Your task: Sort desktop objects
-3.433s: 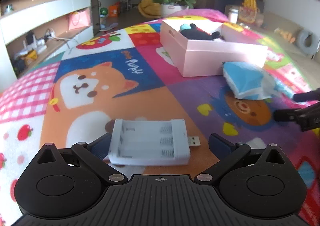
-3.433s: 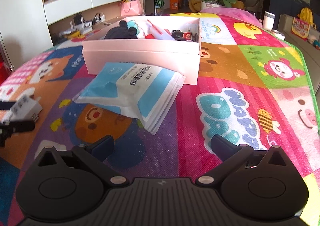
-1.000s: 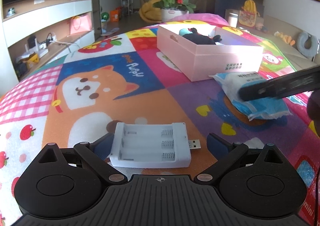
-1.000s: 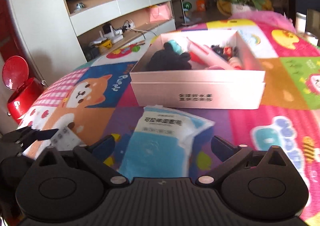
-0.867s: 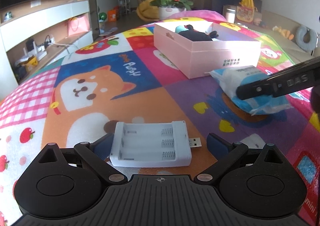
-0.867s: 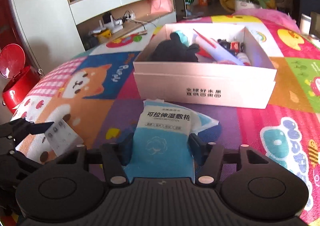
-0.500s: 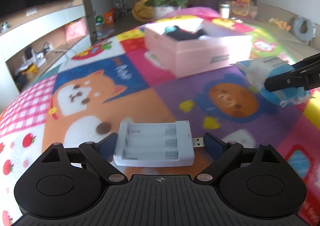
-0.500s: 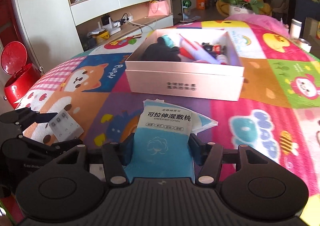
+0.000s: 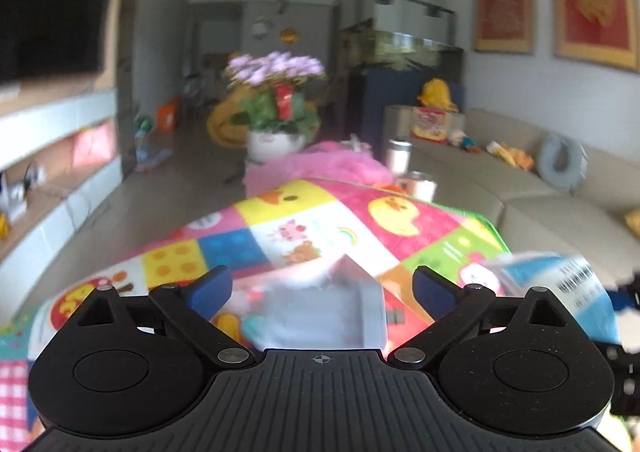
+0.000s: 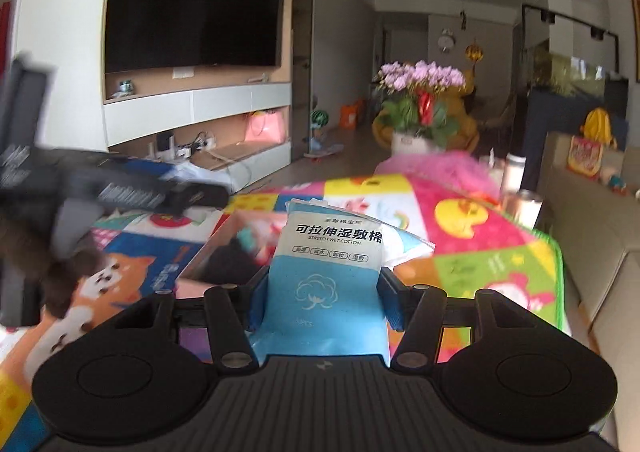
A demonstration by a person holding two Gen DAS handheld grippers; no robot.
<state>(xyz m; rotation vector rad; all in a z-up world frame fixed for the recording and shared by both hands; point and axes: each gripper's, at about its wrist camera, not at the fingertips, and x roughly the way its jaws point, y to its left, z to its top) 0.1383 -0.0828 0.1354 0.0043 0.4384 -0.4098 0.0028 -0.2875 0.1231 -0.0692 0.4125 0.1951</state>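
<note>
Judging by what lies where, the sort is partly done: the pink box (image 10: 202, 256) on the worktop already holds a dark plush toy and a few small things, too blurred to name. The last two loose items are up off the cartoon mat (image 9: 400, 212). Neither is in the box yet.

My right gripper (image 10: 324, 292) has its fingers clenched on the wet cotton pack (image 10: 332, 280). The blue pads press its lower sides, and it stands upright with its printed top poking forward. It hangs just short of the box's near wall, so it has to go forward over the rim before I let go.

My left gripper (image 9: 320, 288) is aimed slightly downward over the box, fingers spread wide and opening. The white battery charger (image 9: 320, 316) sits between them, heavily smeared, with a gap showing at each pad. I read it as released and dropping towards the box, though the blur keeps me from being sure. In the right wrist view, the left gripper crosses at the left, above the box's far side.
</note>
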